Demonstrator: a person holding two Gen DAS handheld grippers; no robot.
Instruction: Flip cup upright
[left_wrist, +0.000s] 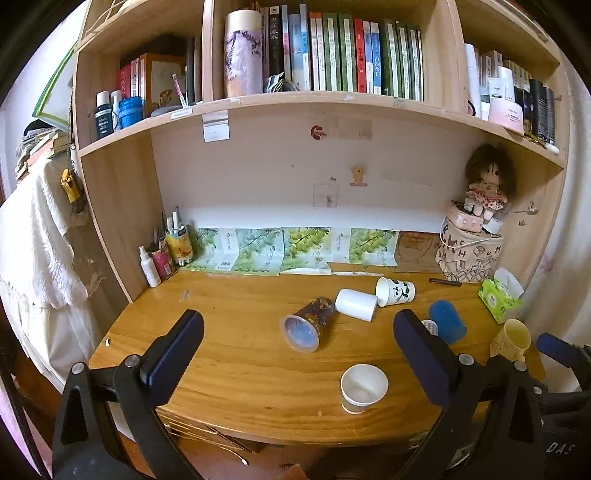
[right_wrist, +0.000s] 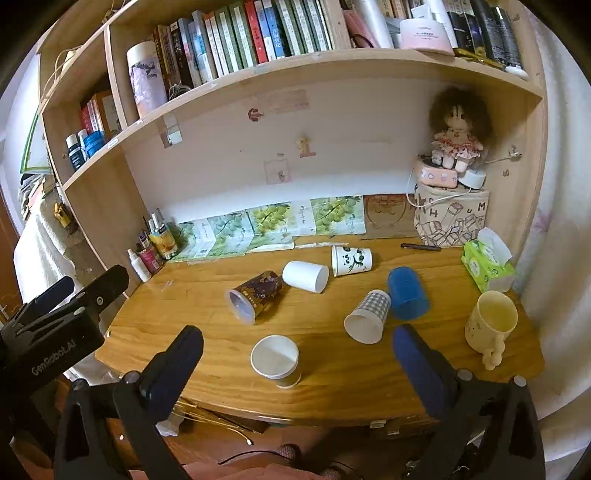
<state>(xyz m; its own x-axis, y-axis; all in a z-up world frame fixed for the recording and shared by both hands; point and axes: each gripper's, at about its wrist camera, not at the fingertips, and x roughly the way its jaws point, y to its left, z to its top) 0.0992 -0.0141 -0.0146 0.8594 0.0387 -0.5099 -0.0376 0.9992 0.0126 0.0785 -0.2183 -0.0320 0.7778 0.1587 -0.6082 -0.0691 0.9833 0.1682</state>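
Several cups lie on their sides on the wooden desk (right_wrist: 332, 384): a dark patterned cup (left_wrist: 308, 324) (right_wrist: 255, 297), a plain white cup (left_wrist: 356, 304) (right_wrist: 305, 276), a panda cup (left_wrist: 395, 291) (right_wrist: 351, 260), a checked paper cup (right_wrist: 368, 316) and a blue cup (left_wrist: 447, 320) (right_wrist: 407, 293). A white paper cup (left_wrist: 362, 387) (right_wrist: 276, 360) and a yellow mug (left_wrist: 511, 339) (right_wrist: 491, 326) stand upright. My left gripper (left_wrist: 297, 343) is open and empty above the front edge. My right gripper (right_wrist: 297, 363) is open and empty, near the upright paper cup.
A green tissue box (right_wrist: 487, 264) and a printed fabric box with a doll (right_wrist: 456, 142) stand at the back right. Bottles and pens (right_wrist: 153, 245) stand at the back left. Bookshelves hang above. The left gripper's body (right_wrist: 55, 321) shows at the left of the right wrist view.
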